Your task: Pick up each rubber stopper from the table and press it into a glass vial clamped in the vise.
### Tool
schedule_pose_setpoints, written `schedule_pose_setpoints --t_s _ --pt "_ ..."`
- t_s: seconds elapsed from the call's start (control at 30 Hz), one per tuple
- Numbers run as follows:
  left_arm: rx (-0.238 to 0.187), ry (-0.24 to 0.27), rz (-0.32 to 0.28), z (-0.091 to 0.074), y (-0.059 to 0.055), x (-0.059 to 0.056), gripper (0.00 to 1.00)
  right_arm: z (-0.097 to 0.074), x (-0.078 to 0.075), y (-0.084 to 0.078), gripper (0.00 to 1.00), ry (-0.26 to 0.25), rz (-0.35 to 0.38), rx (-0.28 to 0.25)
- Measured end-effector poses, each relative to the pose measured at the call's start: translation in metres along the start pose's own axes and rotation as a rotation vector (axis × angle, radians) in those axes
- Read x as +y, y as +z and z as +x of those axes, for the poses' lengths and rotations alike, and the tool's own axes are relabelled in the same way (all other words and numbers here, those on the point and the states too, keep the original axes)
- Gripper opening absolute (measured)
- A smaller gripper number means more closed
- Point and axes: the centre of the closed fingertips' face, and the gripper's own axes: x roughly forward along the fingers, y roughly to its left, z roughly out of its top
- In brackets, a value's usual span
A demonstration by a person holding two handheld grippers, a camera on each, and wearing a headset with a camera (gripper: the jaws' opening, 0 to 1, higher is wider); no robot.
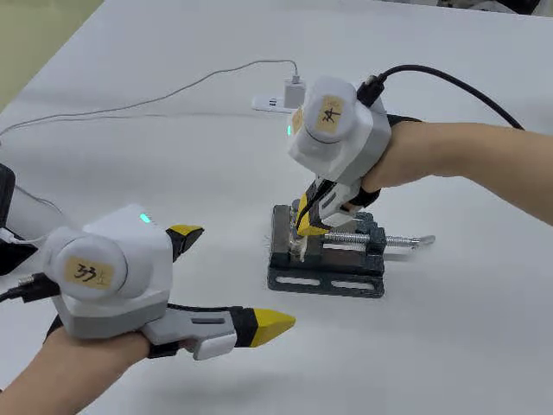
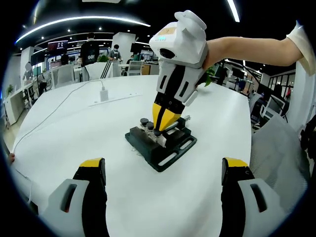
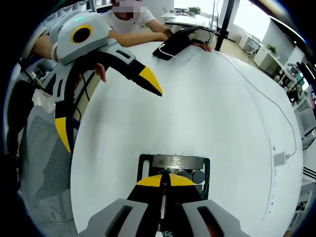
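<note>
— What do we have on the left?
— Our left gripper (image 1: 232, 277) has its jaws wide apart, with the vise (image 1: 324, 281) ahead of it.
— And on the right?
— The right gripper (image 1: 304, 226) has its jaws together at the vise, with the vials (image 2: 147, 123) and stoppers (image 3: 197, 176) just beside its tips.

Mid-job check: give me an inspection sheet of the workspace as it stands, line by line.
Surface: white table.
Job's things: black vise stands on the table with stoppered vials clamped in it; loose stoppers: nothing seen.
Clutter: nothing seen.
Grippers: right gripper is shut, tips down at the vials; whether it holds a stopper cannot be told. Left gripper is open, holds nothing and is apart from the vise.
Cables: white cable runs to a plug at a power strip; black cable leaves the right gripper.
Surroundings: open office, people in the background.
</note>
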Motion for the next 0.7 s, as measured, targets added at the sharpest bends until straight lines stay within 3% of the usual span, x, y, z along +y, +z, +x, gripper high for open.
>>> schedule_pose_setpoints --t_s 0.27,0.4,0.7 --pt "-0.001 -0.001 0.005 0.0 0.001 -0.001 0.97 0.0 -0.008 -0.001 0.01 -0.022 0.024 -0.037" --pt "-0.002 -0.002 0.005 0.0 0.001 -0.001 0.97 -0.001 -0.009 -0.009 0.17 -0.03 0.034 -0.026" --pt "0.0 -0.008 0.009 0.002 0.002 -0.003 0.97 -0.006 0.008 -0.02 0.38 -0.05 0.105 -0.118"
